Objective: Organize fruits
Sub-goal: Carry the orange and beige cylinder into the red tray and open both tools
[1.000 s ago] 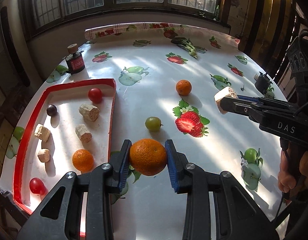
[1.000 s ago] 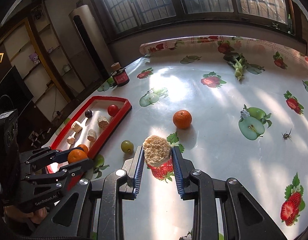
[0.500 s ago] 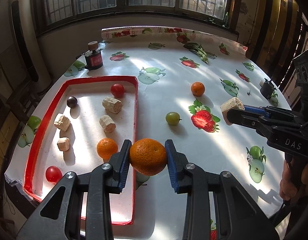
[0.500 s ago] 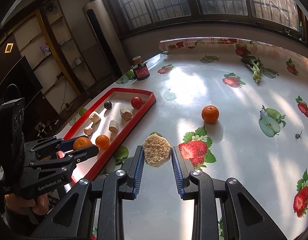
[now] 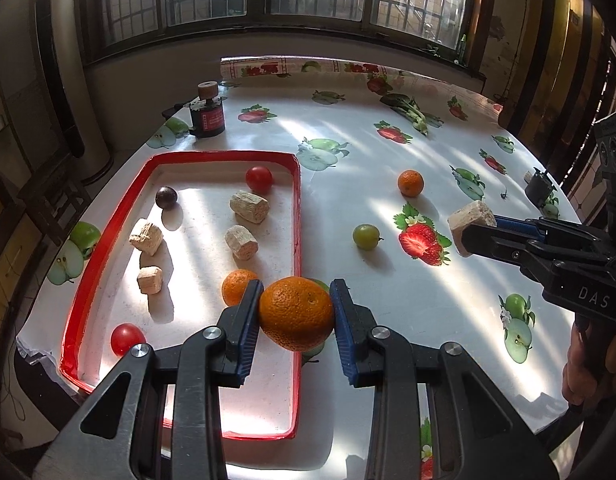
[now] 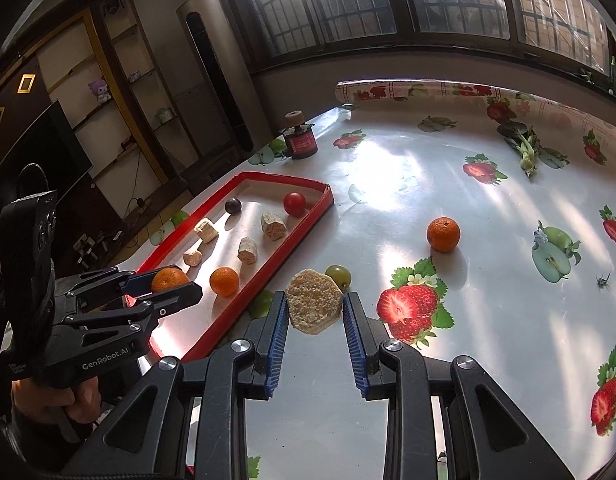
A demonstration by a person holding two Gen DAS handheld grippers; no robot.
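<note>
While both sets of tongs hang above the worktop (image 5: 387, 168), each carries one item. Left tongs (image 5: 296, 314): partly closed, blue pads pressed on both sides of a large orange (image 5: 296, 313), held clear of the surface over the near right rim of the red tray (image 5: 296, 216). Right tongs (image 6: 313, 306): nearly closed, pads clamped on a tan hexagonal chunk (image 6: 313, 301), held above the worktop just right of the tray's long rim.

Inside the tray, ahead and left of the left tongs: a small orange (image 5: 236, 286) just beside the left pad; a red tomato (image 5: 126, 339) at the near left; four tan chunks, namely one (image 5: 150, 280), one (image 5: 146, 237), one (image 5: 242, 242) and one (image 5: 250, 207); a dark plum (image 5: 166, 197); a second red tomato (image 5: 259, 179) near the far rim.

On the bare worktop, ahead and right of the left tongs: a green grape (image 5: 366, 236) and, farther off, another small orange (image 5: 410, 183). The grape lies just beyond the chunk in the right tongs.

Far end, beyond the tray: a dark jar with a cork top (image 5: 207, 111); leafy greens (image 5: 407, 111) to the right of it.

A hand (image 6: 48, 396) grips the left handle.
</note>
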